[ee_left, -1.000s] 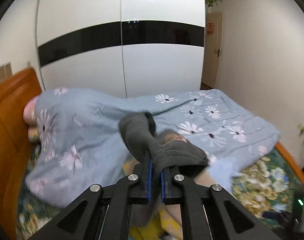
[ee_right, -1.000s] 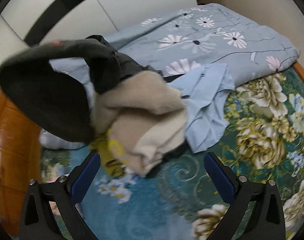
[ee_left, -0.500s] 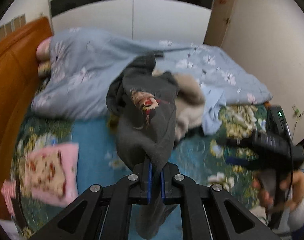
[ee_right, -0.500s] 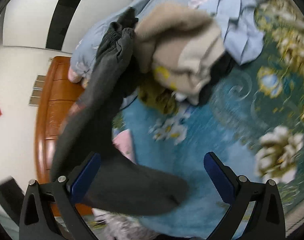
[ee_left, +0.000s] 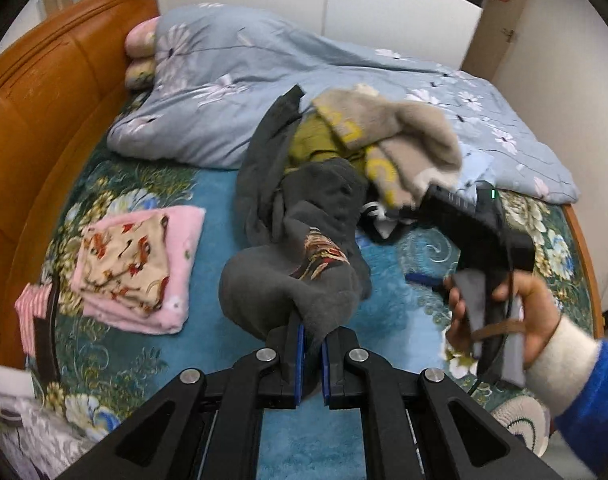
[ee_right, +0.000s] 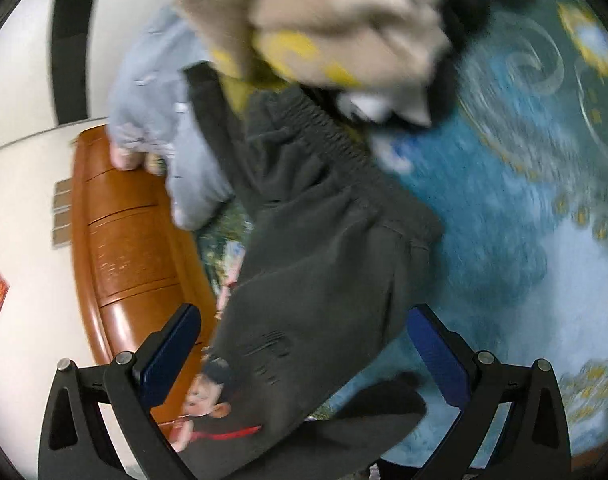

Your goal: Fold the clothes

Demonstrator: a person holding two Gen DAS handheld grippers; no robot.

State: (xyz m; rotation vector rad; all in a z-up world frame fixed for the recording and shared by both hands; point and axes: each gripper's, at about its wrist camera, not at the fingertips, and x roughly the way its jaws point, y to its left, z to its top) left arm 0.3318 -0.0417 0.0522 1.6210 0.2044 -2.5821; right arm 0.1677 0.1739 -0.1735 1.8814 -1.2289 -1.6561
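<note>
My left gripper point(ee_left: 311, 350) is shut on a dark grey garment point(ee_left: 304, 240) with a printed picture. The garment trails from the fingers across the blue floral bedspread point(ee_left: 219, 208) toward the clothes pile. That pile holds a beige fleece piece with yellow letters point(ee_left: 400, 140) and an olive item point(ee_left: 316, 144). In the right wrist view the grey garment point(ee_right: 324, 248) hangs between the wide-apart blue pads of my open right gripper point(ee_right: 304, 354), with the beige piece point(ee_right: 344, 12) above it, blurred. A hand point(ee_left: 520, 312) holds the right gripper point(ee_left: 480, 220) at the right of the left wrist view.
A folded stack of pink and patterned clothes point(ee_left: 135, 264) lies on the bed at the left. A light blue flowered quilt point(ee_left: 304, 72) is bunched along the far side. The orange wooden headboard point(ee_left: 43, 120) bounds the left. A striped item point(ee_left: 29, 316) sits at the near left edge.
My left gripper pulled back and tilted down, dragging the grey garment out of the pile onto the bedspread. The right gripper swung in over the grey garment, staying open.
</note>
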